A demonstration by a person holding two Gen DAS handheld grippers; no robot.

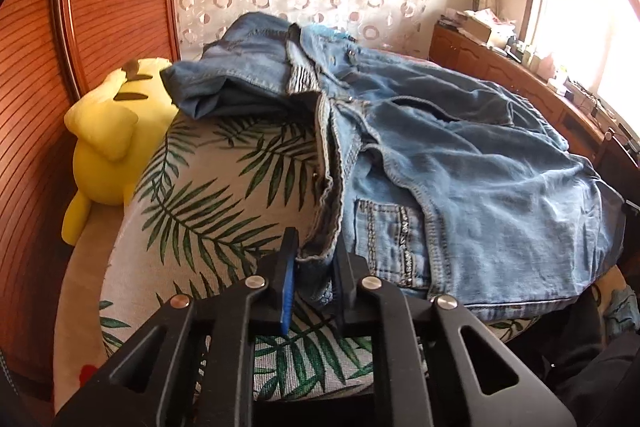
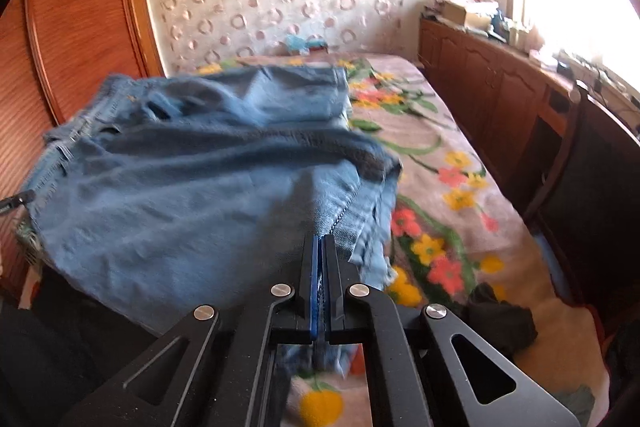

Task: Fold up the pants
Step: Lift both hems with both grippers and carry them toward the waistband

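Observation:
Light blue denim pants (image 1: 460,163) lie bunched on a bed, waistband and a studded back pocket toward me, legs folded over at the back. My left gripper (image 1: 314,259) is shut on the waistband edge, with a thick fold of denim between its fingers. In the right wrist view the pants (image 2: 192,179) spread to the left, lifted and blurred. My right gripper (image 2: 321,247) is shut tight on a denim hem, with fabric hanging below its fingers.
A palm-leaf cushion or cover (image 1: 208,211) lies under the pants. A yellow plush toy (image 1: 112,131) sits at left against a wooden wardrobe (image 1: 48,67). A floral bedspread (image 2: 440,187) stretches right. A wooden cabinet (image 2: 500,87) with clutter runs under the window. A dark garment (image 2: 500,319) lies near.

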